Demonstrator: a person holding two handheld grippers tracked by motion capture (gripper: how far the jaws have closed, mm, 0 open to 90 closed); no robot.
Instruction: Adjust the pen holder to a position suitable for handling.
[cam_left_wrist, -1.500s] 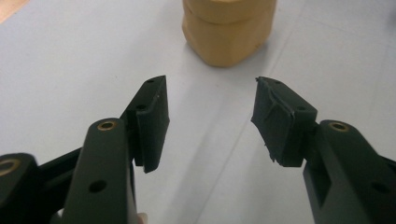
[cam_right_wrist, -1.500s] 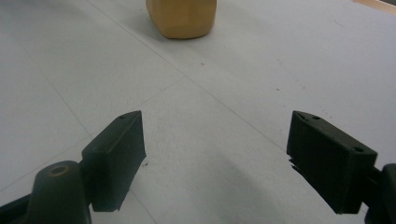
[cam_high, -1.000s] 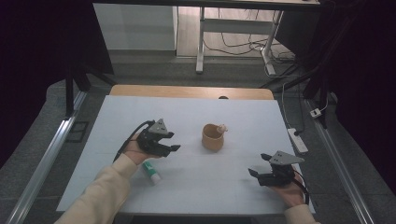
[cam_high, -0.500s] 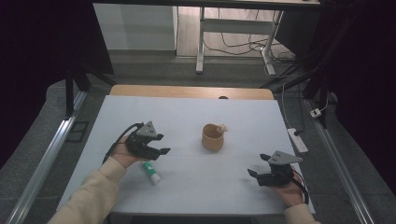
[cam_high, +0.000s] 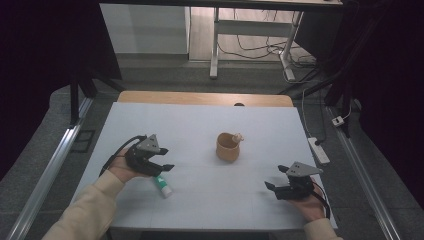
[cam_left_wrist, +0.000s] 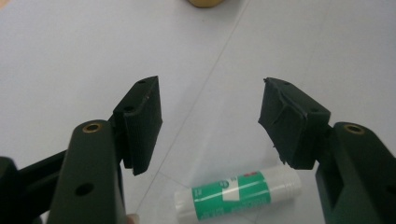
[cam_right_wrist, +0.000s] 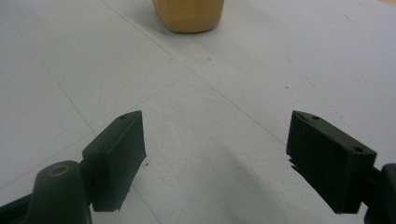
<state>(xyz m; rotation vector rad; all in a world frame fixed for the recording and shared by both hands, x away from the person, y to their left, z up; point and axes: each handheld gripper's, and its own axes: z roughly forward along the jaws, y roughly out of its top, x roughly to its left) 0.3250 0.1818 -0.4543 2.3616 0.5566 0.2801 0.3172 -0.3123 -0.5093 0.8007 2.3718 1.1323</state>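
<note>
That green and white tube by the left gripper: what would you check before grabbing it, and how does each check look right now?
1. Left gripper jaws wide open: ok.
2. Tube lies flat on the table, nothing on it: ok.
3. Tube sits between the jaws: not ok, it lies nearer the camera than the pads.
4. Cup well clear of the tube: ok.
5. Right gripper open, far from the tube: ok.
6. Tube cap tight: cannot tell.

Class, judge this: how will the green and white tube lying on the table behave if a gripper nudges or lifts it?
The tube lies on its round side, so it probably rolls. It looks small, likely light, and its smooth label may slip.
</note>
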